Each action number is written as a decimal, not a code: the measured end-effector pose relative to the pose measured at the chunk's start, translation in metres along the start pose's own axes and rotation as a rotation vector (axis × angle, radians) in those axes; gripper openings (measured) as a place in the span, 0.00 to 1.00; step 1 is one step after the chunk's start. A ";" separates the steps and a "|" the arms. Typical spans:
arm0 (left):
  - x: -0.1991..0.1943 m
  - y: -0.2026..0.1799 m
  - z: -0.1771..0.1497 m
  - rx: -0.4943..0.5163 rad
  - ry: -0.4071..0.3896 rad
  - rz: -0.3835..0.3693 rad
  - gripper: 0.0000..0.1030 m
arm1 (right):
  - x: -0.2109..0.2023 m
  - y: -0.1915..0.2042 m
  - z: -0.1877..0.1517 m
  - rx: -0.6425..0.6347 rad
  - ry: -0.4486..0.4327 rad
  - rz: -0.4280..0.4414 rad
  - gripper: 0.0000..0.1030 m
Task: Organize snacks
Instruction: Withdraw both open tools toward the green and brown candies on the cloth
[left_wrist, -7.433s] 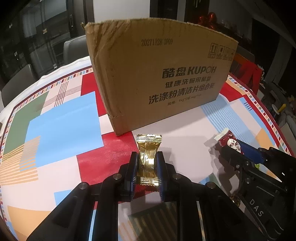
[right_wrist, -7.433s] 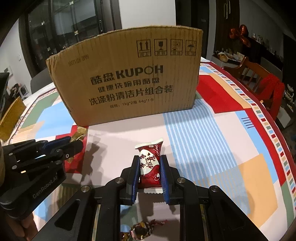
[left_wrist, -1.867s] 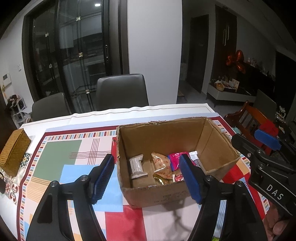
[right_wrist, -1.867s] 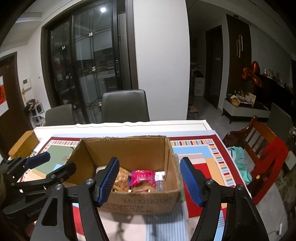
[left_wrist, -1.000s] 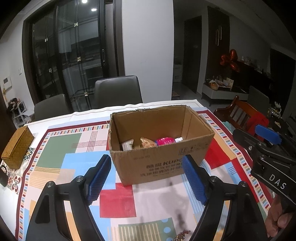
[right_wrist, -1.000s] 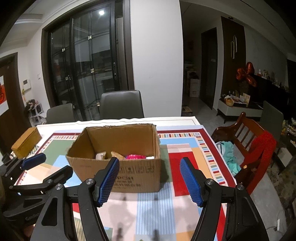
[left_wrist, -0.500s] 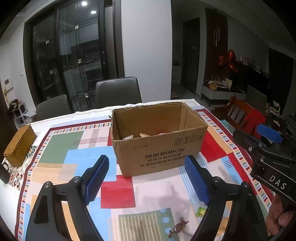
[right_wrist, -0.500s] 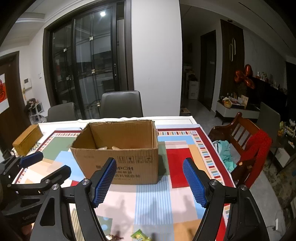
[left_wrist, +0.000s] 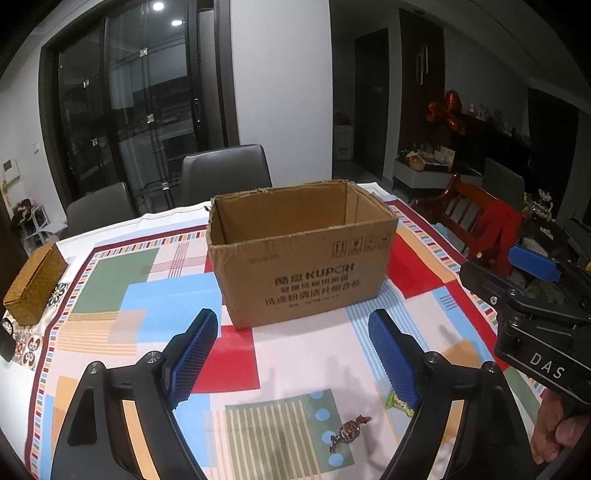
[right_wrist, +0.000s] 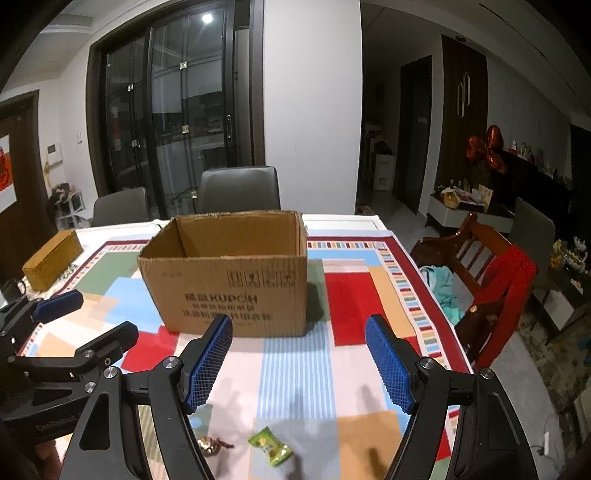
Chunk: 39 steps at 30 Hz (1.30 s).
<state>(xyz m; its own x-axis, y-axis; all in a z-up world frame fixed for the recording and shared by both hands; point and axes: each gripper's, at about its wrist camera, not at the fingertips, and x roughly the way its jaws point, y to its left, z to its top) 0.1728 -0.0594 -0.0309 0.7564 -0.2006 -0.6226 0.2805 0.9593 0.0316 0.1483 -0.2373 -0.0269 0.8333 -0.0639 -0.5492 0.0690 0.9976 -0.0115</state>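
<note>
A woven brown box (left_wrist: 35, 284) sits at the left edge of the patchwork tablecloth (left_wrist: 110, 288). Grey chairs (right_wrist: 238, 188) stand behind the table, and a red garment (right_wrist: 515, 273) drapes a wooden chair (right_wrist: 476, 243) at right.

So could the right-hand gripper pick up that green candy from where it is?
Probably yes. The right gripper is open and empty, and the green candy lies on the bare tablecloth just below it, nothing in between.
</note>
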 end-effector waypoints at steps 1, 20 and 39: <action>0.000 -0.001 -0.002 0.001 0.000 -0.003 0.81 | -0.001 0.000 -0.002 -0.001 0.002 0.000 0.73; -0.002 -0.006 -0.045 0.018 0.025 -0.047 0.81 | -0.004 0.006 -0.042 -0.020 0.041 0.003 0.73; 0.010 -0.025 -0.094 0.092 0.088 -0.090 0.75 | 0.005 0.008 -0.088 -0.052 0.110 0.014 0.73</action>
<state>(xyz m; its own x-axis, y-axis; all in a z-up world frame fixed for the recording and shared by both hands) 0.1181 -0.0672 -0.1116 0.6726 -0.2627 -0.6918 0.4003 0.9155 0.0416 0.1049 -0.2268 -0.1031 0.7685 -0.0495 -0.6380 0.0270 0.9986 -0.0451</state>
